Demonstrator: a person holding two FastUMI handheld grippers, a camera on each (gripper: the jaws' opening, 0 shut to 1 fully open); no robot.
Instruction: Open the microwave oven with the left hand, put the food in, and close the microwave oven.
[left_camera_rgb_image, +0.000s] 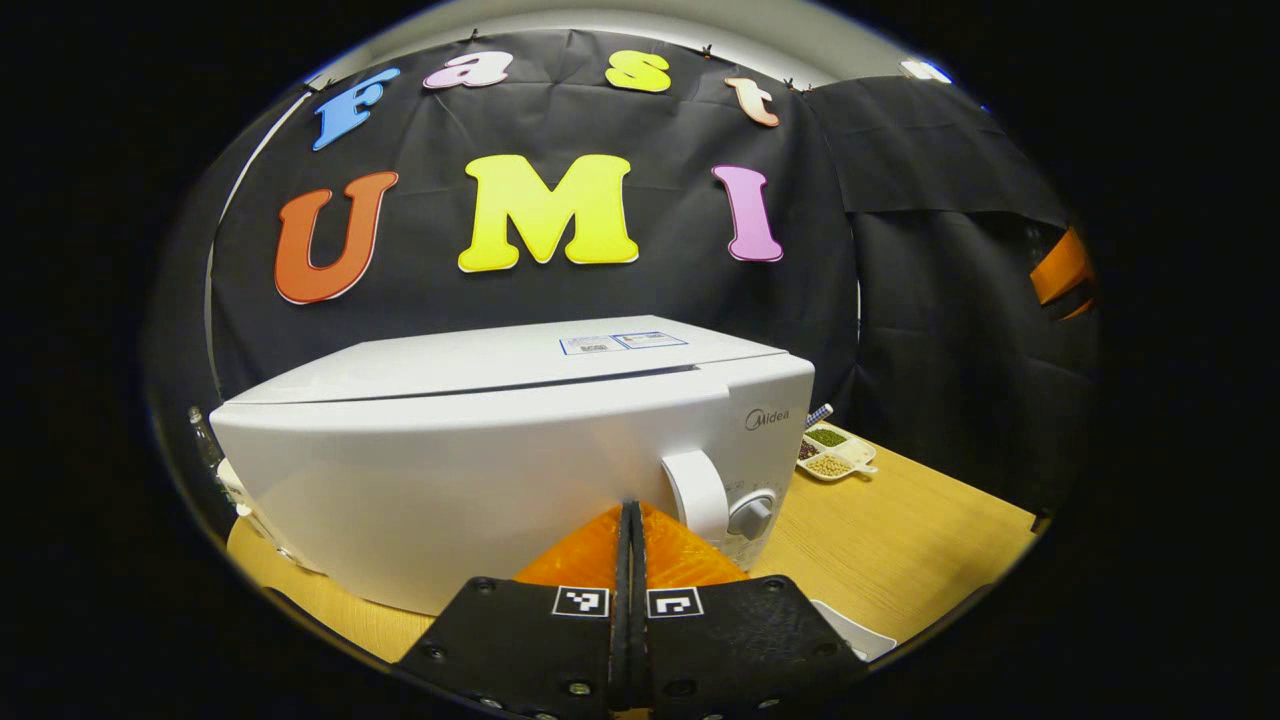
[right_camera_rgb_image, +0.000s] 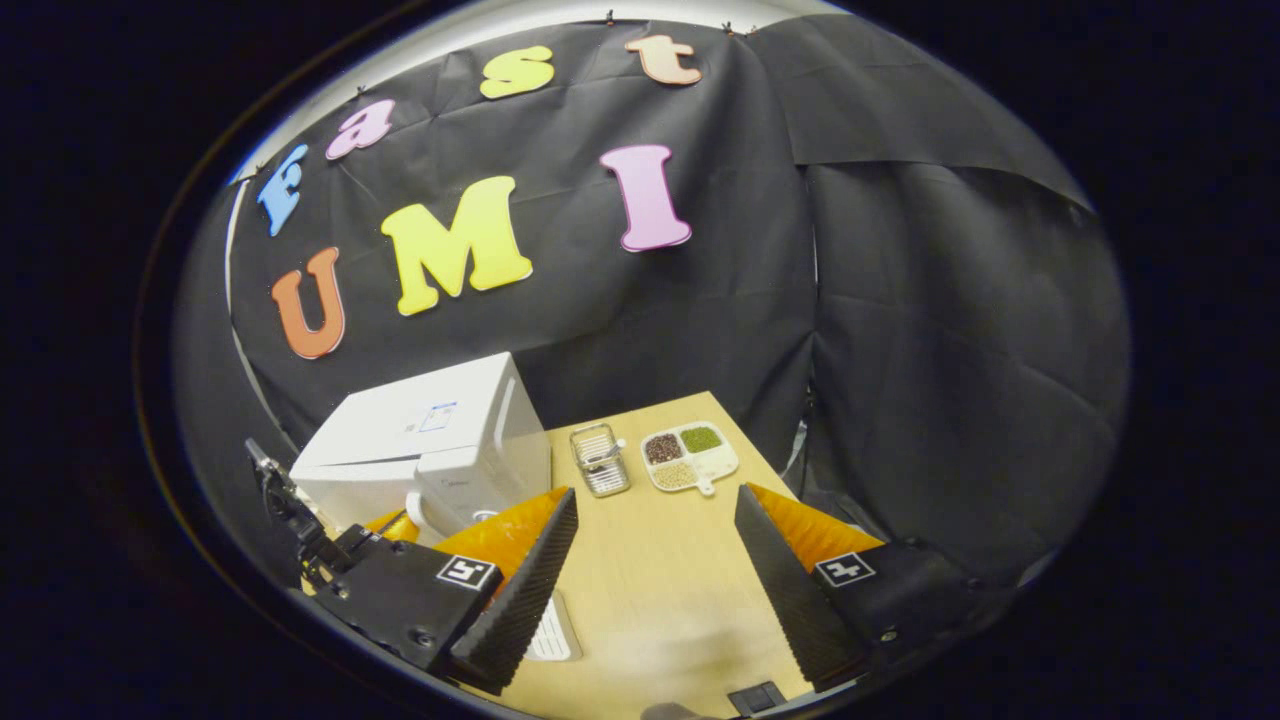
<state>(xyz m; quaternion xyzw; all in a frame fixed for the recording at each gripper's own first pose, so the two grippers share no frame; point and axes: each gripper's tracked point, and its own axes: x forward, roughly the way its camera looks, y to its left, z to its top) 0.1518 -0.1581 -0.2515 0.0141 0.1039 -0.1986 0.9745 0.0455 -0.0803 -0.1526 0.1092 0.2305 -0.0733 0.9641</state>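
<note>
Ribbed fingers (right_camera_rgb_image: 520, 580) gape on right gripper (right_camera_rgb_image: 655, 565); left gripper (left_camera_rgb_image: 630, 560) pinched empty before boxy microwave (left_camera_rgb_image: 480, 450).

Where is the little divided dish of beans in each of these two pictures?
Left gripper view: the dish sits right of centre on the table, just past the microwave's right corner.
Right gripper view: the dish lies near the middle, at the table's far end, right of a wire basket.
Shared landmark: the white microwave, to the dish's left in both.
</note>
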